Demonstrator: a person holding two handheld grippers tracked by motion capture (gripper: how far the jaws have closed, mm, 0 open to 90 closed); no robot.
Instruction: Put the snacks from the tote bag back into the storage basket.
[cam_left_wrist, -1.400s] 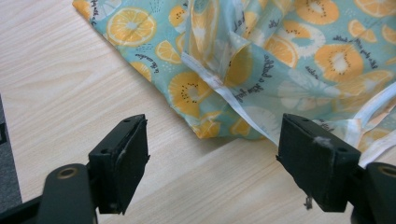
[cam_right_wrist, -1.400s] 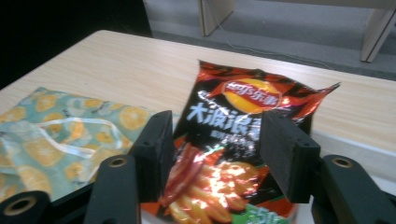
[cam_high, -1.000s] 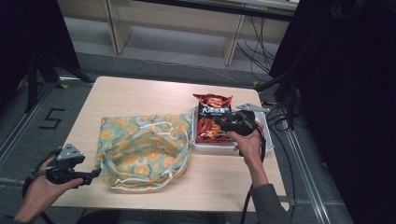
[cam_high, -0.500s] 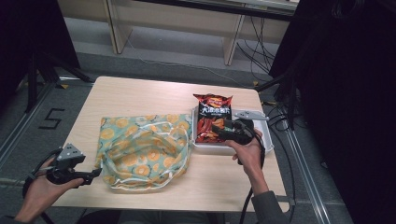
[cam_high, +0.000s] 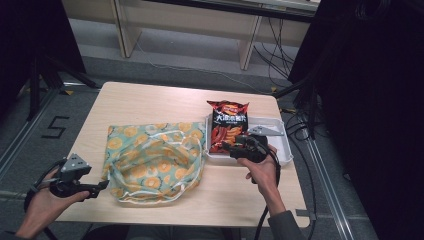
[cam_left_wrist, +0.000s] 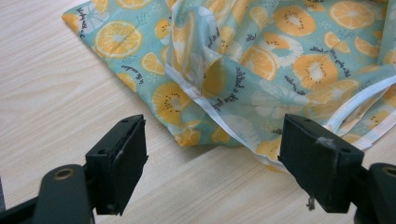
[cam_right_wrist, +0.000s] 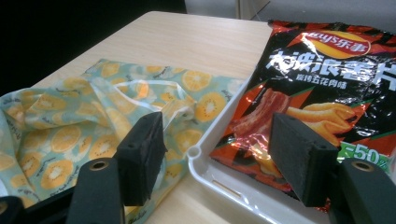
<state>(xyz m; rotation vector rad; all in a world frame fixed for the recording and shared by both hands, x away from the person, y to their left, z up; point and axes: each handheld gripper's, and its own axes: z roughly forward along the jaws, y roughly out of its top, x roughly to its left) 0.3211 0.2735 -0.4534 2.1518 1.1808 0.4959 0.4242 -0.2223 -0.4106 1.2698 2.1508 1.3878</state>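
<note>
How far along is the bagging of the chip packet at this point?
Early. Done: the orange-print bag lies on the table with its mouth slack. In hand: the right tool, jaws just opening, hangs over the white tray's near corner by the chip packet, gripping nothing; the left tool waits open at the bag's hem. Left: grasp the packet, lift it out, put it in the bag.

Overhead light on surface, surroundings v. dark. Glare on chip bag. Soft blur thru both gripper views, esp. near bottom edge.
</note>
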